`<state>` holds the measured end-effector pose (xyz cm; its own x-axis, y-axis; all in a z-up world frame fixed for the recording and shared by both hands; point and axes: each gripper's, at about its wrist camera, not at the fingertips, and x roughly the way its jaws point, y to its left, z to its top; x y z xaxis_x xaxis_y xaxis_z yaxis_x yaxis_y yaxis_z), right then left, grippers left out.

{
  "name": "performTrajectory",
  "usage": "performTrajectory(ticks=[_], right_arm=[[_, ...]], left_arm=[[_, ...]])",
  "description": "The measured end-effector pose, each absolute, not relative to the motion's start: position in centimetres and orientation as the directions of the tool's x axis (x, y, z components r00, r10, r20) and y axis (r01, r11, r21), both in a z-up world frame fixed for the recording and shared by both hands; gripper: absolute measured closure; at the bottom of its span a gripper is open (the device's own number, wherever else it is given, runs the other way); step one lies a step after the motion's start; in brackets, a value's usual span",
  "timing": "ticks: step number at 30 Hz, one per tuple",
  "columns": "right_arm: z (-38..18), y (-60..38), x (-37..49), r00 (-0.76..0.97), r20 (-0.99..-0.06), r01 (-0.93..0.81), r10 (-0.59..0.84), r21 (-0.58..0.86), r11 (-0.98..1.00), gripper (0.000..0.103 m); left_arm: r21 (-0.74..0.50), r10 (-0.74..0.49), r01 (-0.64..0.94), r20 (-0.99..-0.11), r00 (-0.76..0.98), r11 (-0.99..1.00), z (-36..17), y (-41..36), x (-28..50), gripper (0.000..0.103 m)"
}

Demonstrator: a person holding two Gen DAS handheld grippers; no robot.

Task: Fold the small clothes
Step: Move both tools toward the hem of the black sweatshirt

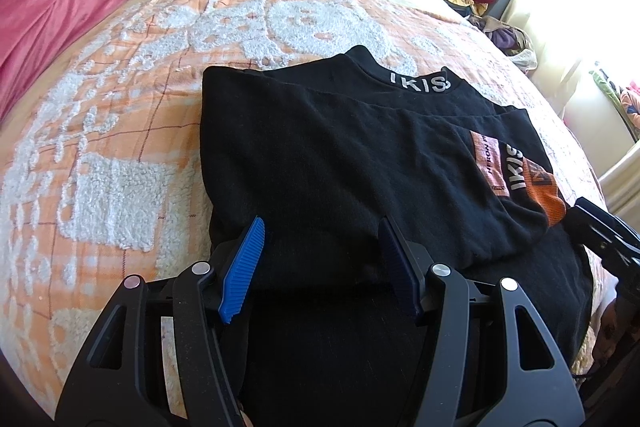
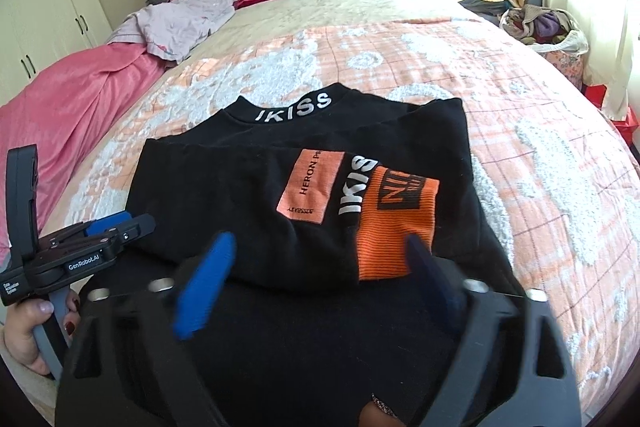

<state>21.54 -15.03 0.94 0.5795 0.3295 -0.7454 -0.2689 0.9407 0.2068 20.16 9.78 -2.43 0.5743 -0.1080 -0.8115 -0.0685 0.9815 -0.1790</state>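
Right gripper seen wide open, nothing held, above orange cuff. Left gripper half open; grip on near hem cannot be told. Black sweatshirt laid on orange-checked blanket, sleeves folded in across front; final fold judged outstanding. Collar pointed toward headboard, long axis run gripper-to-pillows.

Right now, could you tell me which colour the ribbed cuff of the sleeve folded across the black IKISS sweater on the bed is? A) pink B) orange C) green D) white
B: the ribbed cuff lying across the black sweater is bright orange with black lettering, beside a paler rectangular patch.
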Motion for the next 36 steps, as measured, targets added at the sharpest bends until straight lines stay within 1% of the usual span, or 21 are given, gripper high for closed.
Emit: performTrajectory(ticks=[4, 8, 9, 10, 11, 15, 18, 21, 22, 36], right_arm=[[1.5, -15.2, 21.1, 0.59, -0.737, -0.264, 0.33, 0.209, 0.941, 0.008], [2.0, -15.5, 20.8, 0.598, -0.731, -0.264, 0.328, 0.207, 0.942, 0.007], [2.1, -15.5, 20.7, 0.6, -0.73, -0.264, 0.328, 0.207, 0.942, 0.007], [2.2, -15.5, 20.5, 0.602, -0.728, -0.263, 0.329, 0.208, 0.942, 0.007], [2.3, -15.6, 20.4, 0.604, -0.727, -0.263, 0.328, 0.207, 0.942, 0.006], [2.7, -15.6, 19.9, 0.613, -0.721, -0.263, 0.323, 0.2, 0.944, 0.006], [3.1, -15.8, 19.5, 0.619, -0.716, -0.264, 0.324, 0.199, 0.944, 0.005], [3.4, -16.0, 19.2, 0.624, -0.71, -0.264, 0.325, 0.2, 0.944, 0.005], [3.5, -16.1, 19.0, 0.627, -0.708, -0.264, 0.326, 0.201, 0.943, 0.005], [4.6, -17.1, 16.4, 0.641, -0.696, -0.27, 0.322, 0.188, 0.944, 0.005]], left_arm=[[-0.185, -0.114, -0.065, -0.807, 0.58, 0.981, -1.9, 9.7, 19.7, 0.039], [-0.179, -0.103, -0.072, -0.801, 0.589, 0.981, -1.3, 9.7, 19.2, 0.037], [-0.179, -0.101, -0.074, -0.8, 0.592, 0.981, -1.1, 9.7, 19.0, 0.035], [-0.177, -0.098, -0.076, -0.799, 0.594, 0.981, -1.0, 9.8, 18.9, 0.025], [-0.175, -0.094, -0.078, -0.797, 0.597, 0.982, -0.9, 9.8, 18.7, 0.023], [-0.181, -0.092, -0.086, -0.789, 0.607, 0.98, -0.3, 10.1, 18.1, 0.022], [-0.171, -0.081, -0.09, -0.783, 0.617, 0.981, 0.2, 10.2, 17.6, 0.014], [-0.169, -0.076, -0.089, -0.776, 0.627, 0.982, 0.6, 10.2, 17.1, 0.013], [-0.164, -0.072, -0.09, -0.773, 0.63, 0.982, 0.8, 10.1, 16.9, 0.011], [-0.143, -0.042, -0.098, -0.744, 0.667, 0.985, 2.6, 10.1, 14.0, 0.01]])
